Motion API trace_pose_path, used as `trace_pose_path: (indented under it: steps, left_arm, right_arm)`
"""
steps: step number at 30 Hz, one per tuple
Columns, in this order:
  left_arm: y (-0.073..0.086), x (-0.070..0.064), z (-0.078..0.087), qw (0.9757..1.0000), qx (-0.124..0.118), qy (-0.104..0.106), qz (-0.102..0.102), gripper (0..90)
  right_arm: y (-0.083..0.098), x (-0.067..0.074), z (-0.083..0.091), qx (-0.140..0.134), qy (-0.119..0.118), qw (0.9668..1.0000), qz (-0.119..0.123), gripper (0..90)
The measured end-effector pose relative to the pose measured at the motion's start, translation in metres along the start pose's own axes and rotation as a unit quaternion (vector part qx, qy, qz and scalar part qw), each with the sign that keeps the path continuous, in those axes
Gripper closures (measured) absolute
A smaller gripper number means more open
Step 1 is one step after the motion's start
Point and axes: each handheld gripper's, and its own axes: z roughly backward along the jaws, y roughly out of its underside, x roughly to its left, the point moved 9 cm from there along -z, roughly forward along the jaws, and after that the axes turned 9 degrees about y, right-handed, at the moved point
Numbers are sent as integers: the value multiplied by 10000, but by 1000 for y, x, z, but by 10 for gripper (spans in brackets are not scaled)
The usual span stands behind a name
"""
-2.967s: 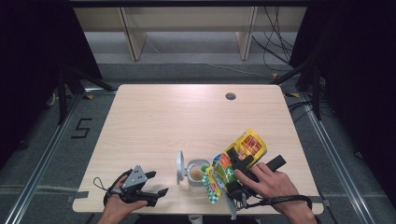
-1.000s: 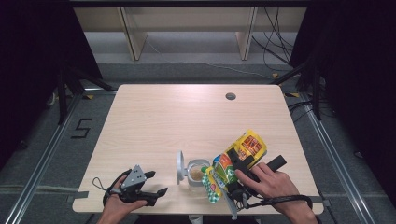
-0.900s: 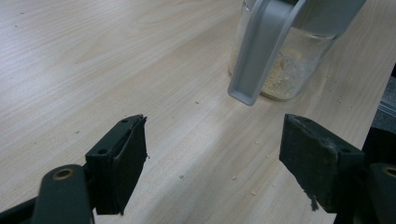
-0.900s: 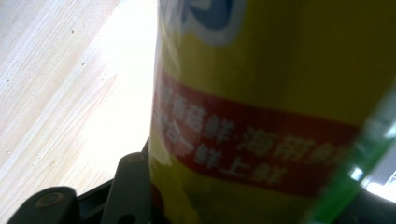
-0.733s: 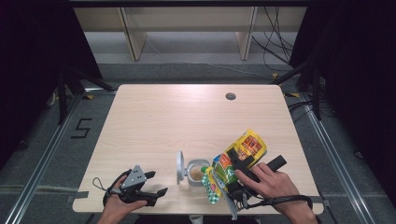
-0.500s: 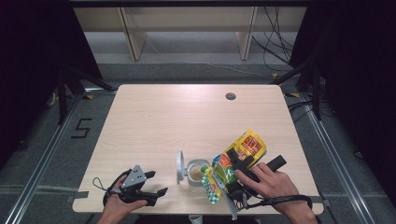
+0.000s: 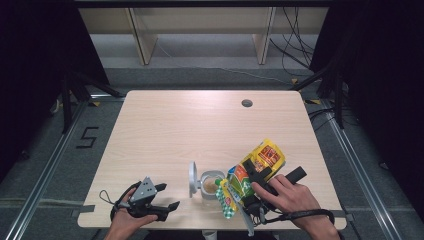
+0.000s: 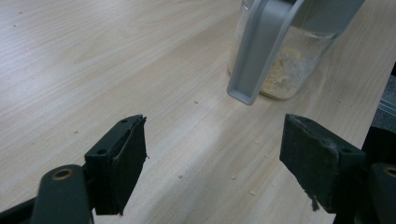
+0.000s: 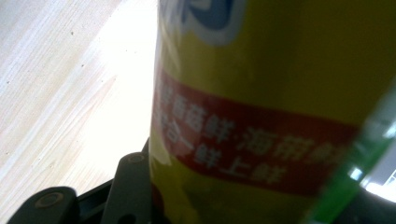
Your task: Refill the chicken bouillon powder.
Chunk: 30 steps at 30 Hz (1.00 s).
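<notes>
Table (image 7: 200,125) mostly bare; near-edge right claw (image 7: 250,187) clamps bag (image 7: 260,162), left claw (image 7: 162,197) apart.

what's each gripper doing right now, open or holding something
Left gripper: open, nothing between its jaws, resting on the table short of the jar.
Right gripper: shut on the yellow bag, tipped over the jar.

Grey floor (image 7: 45,150), pale shelf unit (image 7: 200,30) behind

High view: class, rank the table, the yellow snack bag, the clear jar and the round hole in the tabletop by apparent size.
1. table
2. yellow snack bag
3. clear jar
4. round hole
</notes>
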Motion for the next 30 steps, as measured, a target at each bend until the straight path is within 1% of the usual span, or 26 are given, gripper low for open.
trace_pose_path:
  steps: [1,2,3,4,5,6,7,8,9,10,12,13,14,15,16,17,18,20,21,23,24,25,26,27,29,30]
  left_arm:
    - [1,0,1,10000,52,-3,17,220]
    - [2,0,1,10000,89,-9,2,220]
    - [0,-2,0,9999,-47,8,103,220]
    - [-1,-1,0,10000,-57,20,52,220]
    - [-1,-2,-1,9999,-53,28,110,220]
    - [1,0,0,10000,43,4,-9,220]
    - [2,0,0,10000,65,6,16,220]
    - [2,-1,0,10000,76,23,40,220]
    - [1,0,1,10000,70,-26,-17,220]
    - [0,0,0,10000,-2,-11,32,220]
    - [1,-2,0,10000,23,26,61,220]
    - [2,0,1,9999,103,10,-19,220]
    - [1,1,1,10000,58,-20,-20,220]
    - [0,-1,0,10000,-23,-1,67,220]
    - [0,0,0,10000,11,5,3,220]
    - [1,0,0,10000,57,11,18,220]
    - [1,-1,1,10000,70,28,12,220]
    - [1,1,1,10000,51,-19,-7,220]
    - [-1,-2,-1,9999,-91,46,114,220]
    - [1,-1,0,10000,50,25,25,220]
    - [1,-1,0,10000,29,37,34,220]
    - [-1,-1,-1,9999,-95,8,79,220]
    - [-1,-1,-1,9999,-90,19,83,220]
    - [0,-1,0,10000,-14,26,30,220]
    - [2,-1,1,10000,79,20,21,220]
    - [0,-1,-1,10000,-48,21,75,220]
  right_arm:
    - [0,2,1,82,-28,9999,-149,560]
    - [0,0,0,15,2,10000,14,560]
    - [0,-1,0,-11,14,10000,52,561]
    - [0,2,2,84,-35,9998,-168,561]
    - [0,3,2,88,-65,9998,-186,560]
    - [0,2,2,81,-48,9998,-166,561]
    - [0,2,2,97,-30,9998,-163,560]
    - [0,-1,0,12,6,10000,6,560]
    - [0,-1,1,9,9,10000,4,561]
    - [0,1,2,70,-5,9999,-132,560]
    - [1,1,1,72,-9,9999,-104,560]
    - [1,-1,1,26,-4,10000,14,560]
    - [1,1,2,90,-19,9999,-125,560]
    - [1,2,3,108,-7,9998,-186,560]
    - [1,1,2,97,-3,9998,-172,561]
    - [1,-2,0,-2,21,10000,42,561]
    - [1,1,2,94,-8,9999,-125,561]
    - [1,2,3,105,-26,9997,-205,561]
    - [1,2,2,93,-16,9998,-186,561]
    - [0,1,1,50,9,9999,-135,561]
    - [1,1,1,47,7,9999,-115,561]
    - [1,2,1,79,-31,9999,-116,561]
    - [1,-1,0,-19,7,10000,38,561]
    - [1,2,1,74,-30,9999,-132,561]
    - [2,2,1,89,-36,9999,-121,561]
    - [2,2,1,77,-31,9999,-136,561]
